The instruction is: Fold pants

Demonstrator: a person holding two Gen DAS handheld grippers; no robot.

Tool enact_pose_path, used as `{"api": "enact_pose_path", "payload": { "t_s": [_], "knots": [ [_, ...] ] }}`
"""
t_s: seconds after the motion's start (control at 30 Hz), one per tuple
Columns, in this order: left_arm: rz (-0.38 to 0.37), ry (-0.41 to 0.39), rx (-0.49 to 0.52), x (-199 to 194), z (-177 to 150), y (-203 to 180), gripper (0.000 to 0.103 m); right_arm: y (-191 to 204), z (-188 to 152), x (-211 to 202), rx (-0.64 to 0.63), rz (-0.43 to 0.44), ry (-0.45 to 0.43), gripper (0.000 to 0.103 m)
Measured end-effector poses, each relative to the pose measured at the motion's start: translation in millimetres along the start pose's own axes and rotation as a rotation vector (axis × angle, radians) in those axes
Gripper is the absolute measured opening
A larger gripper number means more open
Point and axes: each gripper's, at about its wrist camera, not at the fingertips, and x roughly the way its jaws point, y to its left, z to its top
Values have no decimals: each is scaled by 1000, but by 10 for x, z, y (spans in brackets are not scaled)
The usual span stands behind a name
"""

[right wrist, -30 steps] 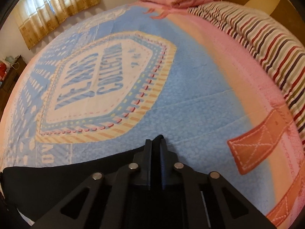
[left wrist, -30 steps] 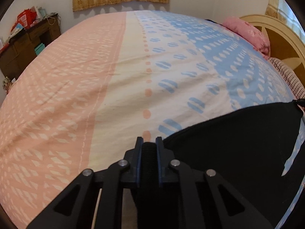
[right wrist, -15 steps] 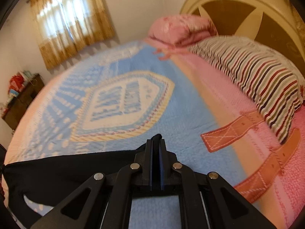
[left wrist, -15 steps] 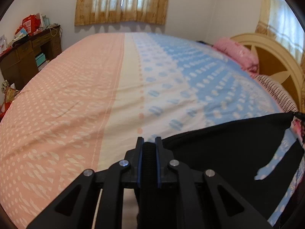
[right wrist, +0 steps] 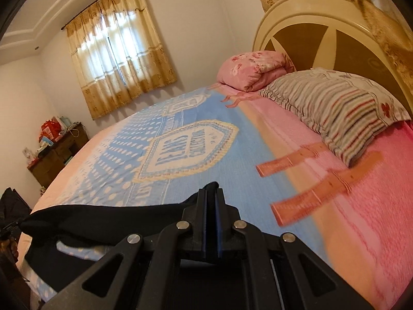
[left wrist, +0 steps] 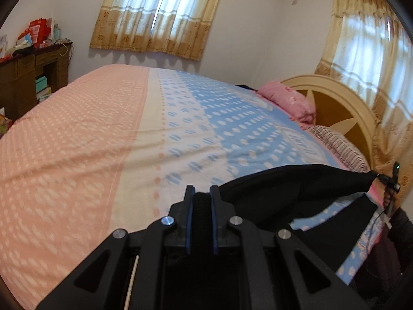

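Early stage: the left gripper [left wrist: 201, 193] and right gripper [right wrist: 211, 193] each clamp the black pants [left wrist: 291, 183], stretched above the bed [left wrist: 85, 139]; all folds remain.

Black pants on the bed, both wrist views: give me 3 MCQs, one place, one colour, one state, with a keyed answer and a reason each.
1. Where is the striped pillow?
A. at the headboard end of the bed
B. on the wooden desk
C. on the floor

2. What colour are the pants?
A. blue
B. black
C. pink

3. How are the pants held?
A. lying flat, untouched
B. gripped by one gripper only
C. pinched in both grippers, hanging between them

Answers:
1 A, the pillow lies against the headboard beside the pink blanket.
2 B, the cloth is plain black against the patterned bedspread.
3 C, the left gripper and right gripper each have fingers closed on cloth, which spans between them above the bed.
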Motion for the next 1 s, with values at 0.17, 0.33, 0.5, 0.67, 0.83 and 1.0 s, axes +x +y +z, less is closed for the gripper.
{"api": "enact_pose_path", "payload": {
  "t_s": [0.17,0.33,0.5,0.67,0.83,1.0],
  "knots": [
    [-34,-3,-27,-160,-277,59,12,-201,-279,-223,22,2,11,5],
    [-67,16,-28,-254,-524,88,12,-513,-523,-377,71,-62,40,0],
    [-84,49,18,-280,-742,23,12,-744,-692,-435,118,-97,88,0],
    [-59,73,48,-271,-865,-10,12,-437,-659,-503,109,-109,94,9],
    [-55,63,68,-294,-853,-54,12,677,-467,-489,-119,44,121,65],
    [-47,50,90,-321,-854,-79,12,1877,-661,-117,-445,133,246,65]
  ]
}}
